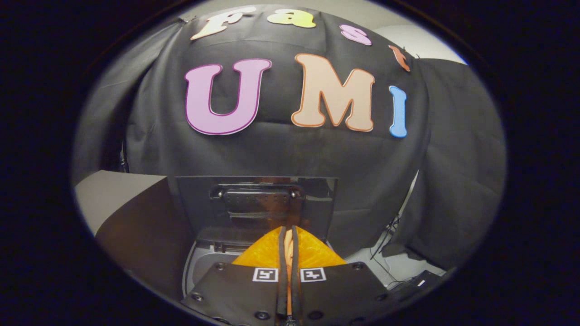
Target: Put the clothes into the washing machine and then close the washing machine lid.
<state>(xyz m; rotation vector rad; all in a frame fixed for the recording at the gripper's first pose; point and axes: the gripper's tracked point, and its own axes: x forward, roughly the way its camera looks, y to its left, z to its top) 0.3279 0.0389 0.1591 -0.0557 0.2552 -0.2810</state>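
Gripper: the gripper [288, 235] is being held above the washing machine [204, 267], its fingers [282, 271] drawn almost together.
Jaws: they are being pressed closed on a fold of the orange clothes [263, 256], a thin orange strip showing in the slit between them.
Clothes: the garment is being carried between and just under the fingertips, bunched to both sides of them.
Lid: the washing machine lid [256, 203] is being kept upright, just beyond the fingertips, at the machine's rear edge.
Key relation: the open tub seems to be lying directly below the held cloth, so a release is being judged enough for the drop.
Remaining: the lid is not yet closed.
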